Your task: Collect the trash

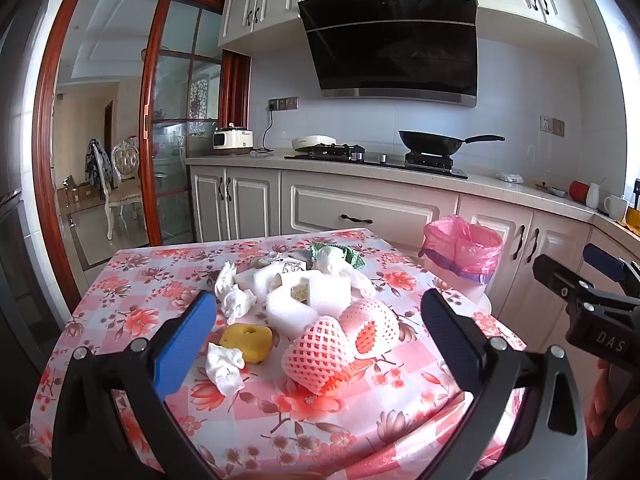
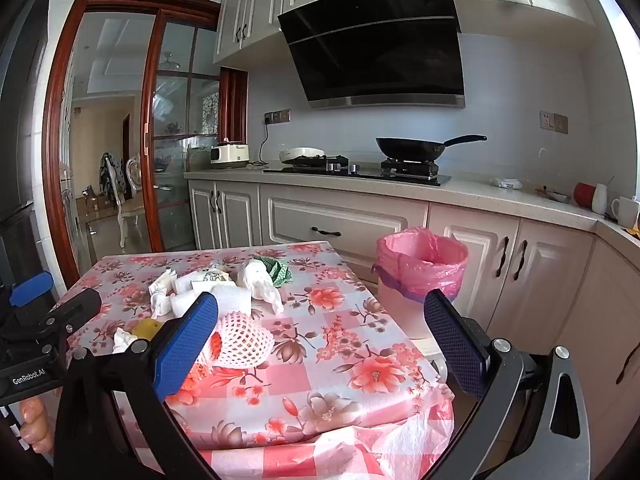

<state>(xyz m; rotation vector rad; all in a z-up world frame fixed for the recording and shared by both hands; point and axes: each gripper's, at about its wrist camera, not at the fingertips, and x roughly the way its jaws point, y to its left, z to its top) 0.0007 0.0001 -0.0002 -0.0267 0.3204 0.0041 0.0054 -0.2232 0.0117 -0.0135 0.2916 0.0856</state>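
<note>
Nothing was collected yet: both the left hand-held gripper (image 1: 320, 344) and right hand-held gripper (image 2: 320, 344) hung wide and empty, so the next move likely called for closing on the foam fruit net (image 1: 316, 354) just ahead, then carrying it to the pink-lined bin (image 2: 424, 268) beyond the right one

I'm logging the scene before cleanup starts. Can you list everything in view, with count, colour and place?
foam fruit nets: two, pink-white, table's near side
crumpled tissues: several, white, scattered in the pile
sponge: one, yellow, beside the nets
foam blocks: a few, white, pile's middle
green wrapper: one, pile's far edge
tablecloth: pink floral, covering the table
bin: one, pink bag liner, right of the table
wok: one, black, on the stove
rice cooker: one, cream, counter's left end
mugs: white, counter's right end
left gripper: blue pads, open
right gripper: blue pads, open
</note>
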